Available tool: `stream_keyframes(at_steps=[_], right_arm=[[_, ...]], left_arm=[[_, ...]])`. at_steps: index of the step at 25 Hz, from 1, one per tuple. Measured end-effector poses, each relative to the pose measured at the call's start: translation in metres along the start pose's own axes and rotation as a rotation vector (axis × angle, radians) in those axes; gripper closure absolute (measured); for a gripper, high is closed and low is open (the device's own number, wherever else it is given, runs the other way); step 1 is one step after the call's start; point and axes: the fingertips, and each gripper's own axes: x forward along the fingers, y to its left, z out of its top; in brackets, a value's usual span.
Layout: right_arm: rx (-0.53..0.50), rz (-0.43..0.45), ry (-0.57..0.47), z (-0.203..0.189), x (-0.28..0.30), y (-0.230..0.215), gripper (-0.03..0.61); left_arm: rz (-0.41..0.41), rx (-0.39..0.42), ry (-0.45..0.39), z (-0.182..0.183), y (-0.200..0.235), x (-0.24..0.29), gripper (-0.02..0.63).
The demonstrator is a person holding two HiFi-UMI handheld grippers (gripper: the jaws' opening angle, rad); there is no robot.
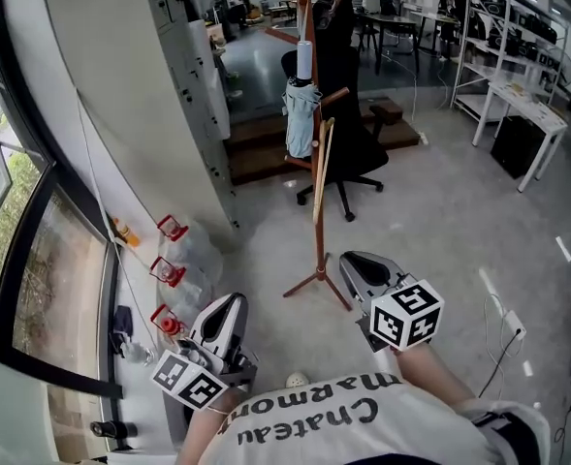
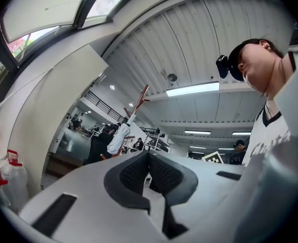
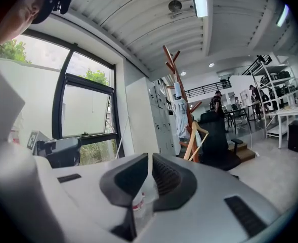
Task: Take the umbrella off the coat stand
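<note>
While both the left gripper point(image 1: 231, 306) and right gripper point(image 1: 356, 263) are closed and empty, the pale blue umbrella point(image 1: 301, 114) hangs on the coat stand point(image 1: 321, 245) well ahead of them

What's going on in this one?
A person holding a claw in each hand faces a wooden coat stand some way ahead. A folded pale-blue umbrella hangs on it, with a wooden hanger just beside. The left claw and right claw are both shut and empty, held low. The umbrella is not yet touched.
</note>
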Motion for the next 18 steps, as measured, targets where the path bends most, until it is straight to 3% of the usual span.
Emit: stream_keyframes(at_steps=[10, 18], right_arm=[[-0.024, 0.012, -0.053, 0.046, 0.081, -0.007, 0.535], [-0.029, 0.026, -0.111, 0.065, 0.132, -0.006, 0.535]], left_arm=[[-0.013, 0.02, -0.014, 0.039, 0.065, 0.029, 0.591], [-0.047, 0.099, -0.038, 0.069, 0.105, 0.048, 0.59]])
